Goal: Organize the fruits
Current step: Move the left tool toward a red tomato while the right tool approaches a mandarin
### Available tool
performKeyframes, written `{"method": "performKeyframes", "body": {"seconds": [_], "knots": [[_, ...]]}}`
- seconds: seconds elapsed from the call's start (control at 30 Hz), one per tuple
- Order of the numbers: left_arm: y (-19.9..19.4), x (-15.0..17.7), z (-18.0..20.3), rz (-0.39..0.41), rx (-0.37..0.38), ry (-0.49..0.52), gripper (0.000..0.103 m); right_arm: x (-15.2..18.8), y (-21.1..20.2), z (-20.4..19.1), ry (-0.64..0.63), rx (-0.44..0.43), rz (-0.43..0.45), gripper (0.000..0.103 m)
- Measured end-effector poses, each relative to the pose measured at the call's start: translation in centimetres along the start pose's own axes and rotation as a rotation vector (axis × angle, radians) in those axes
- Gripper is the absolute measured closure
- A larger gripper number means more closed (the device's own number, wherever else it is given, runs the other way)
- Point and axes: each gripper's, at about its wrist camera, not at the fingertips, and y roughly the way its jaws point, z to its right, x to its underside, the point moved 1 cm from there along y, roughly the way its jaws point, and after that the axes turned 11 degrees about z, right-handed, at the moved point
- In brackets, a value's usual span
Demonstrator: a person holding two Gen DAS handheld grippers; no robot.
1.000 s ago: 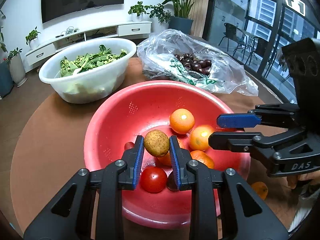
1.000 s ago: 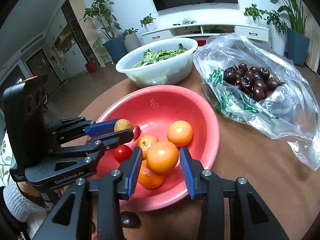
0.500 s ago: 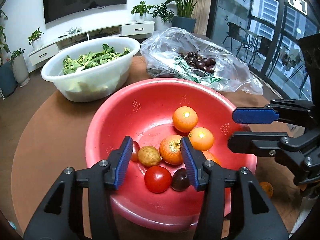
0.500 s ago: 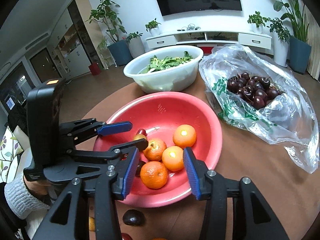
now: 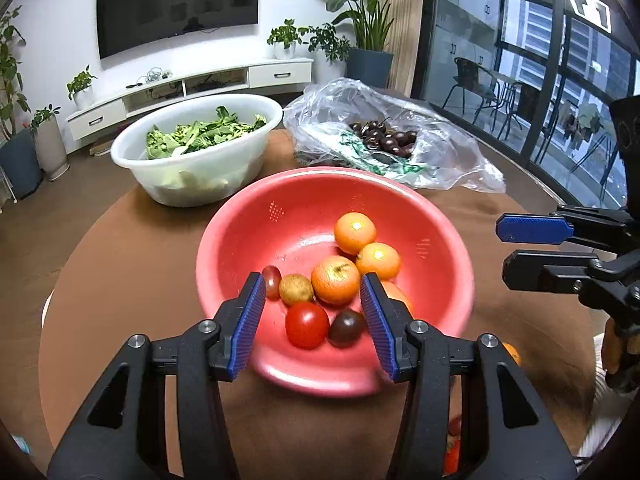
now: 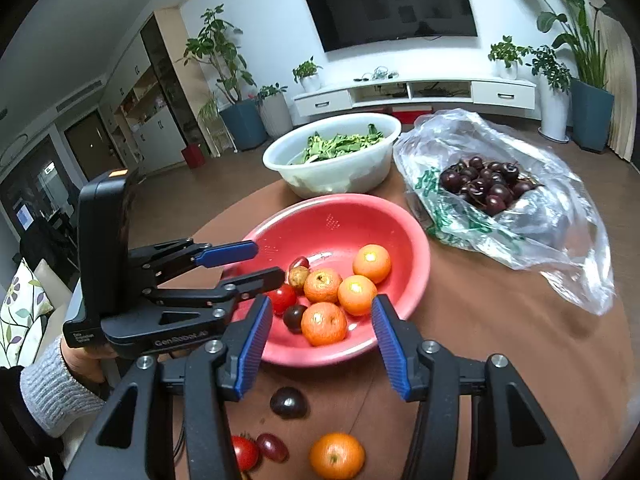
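Tabletop (image 6: pixel 500 312), round, brown, set in a living room: dark cabinets and potted plants at left, wall-mounted television (image 6: pixel 390 2) over a long white console (image 6: pixel 412 94) at centre, tall plant and glazed doors at right. On the table, left to right: white basin (image 6: pixel 332 156) of leafy greens; red bowl (image 6: pixel 340 220) just in front of it; clear plastic bag (image 6: pixel 504 188) of dark cherries beside both. Red bowl holds four oranges (image 6: pixel 322 324), one yellowish fruit (image 5: pixel 295 289), a red tomato (image 5: pixel 307 325), a dark tomato (image 5: pixel 346 328) and a reddish grape. Loose on the table nearer the person: dark tomato (image 6: pixel 289 402), red tomato, grape, orange (image 6: pixel 337 456). Left gripper (image 5: pixel 312 320), jaws apart and empty, at the bowl's near rim, tomatoes showing between its fingers. Right gripper (image 6: pixel 322 340), jaws opening, nothing clamped, also at the near rim with the foremost orange showing between its fingers, the loose fruit below it
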Motion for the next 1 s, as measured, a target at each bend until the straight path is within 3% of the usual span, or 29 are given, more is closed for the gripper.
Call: {"method": "performKeyframes", "body": {"seconds": [0.27,0.47,0.67,1.0], "knots": [[-4.8,2.4,2.4,0.017,0.002,0.026,0.056,2.7,-2.4,-0.4,0.007,0.016,-0.009,0.046],[-7.5,5.8,4.3,-0.013,0.039,0.028,0.054,5.2,-3.0,-0.4,0.001,0.041,-0.042,0.046],[-8.4,8.4,6.5,-0.058,0.108,0.031,0.054,6.6,-3.0,-0.7,-0.012,0.062,-0.07,0.046],[-7.4,9.9,9.3,-0.117,0.15,0.067,0.054,8.1,-2.8,-1.6,-0.049,0.074,-0.101,0.046]]}}
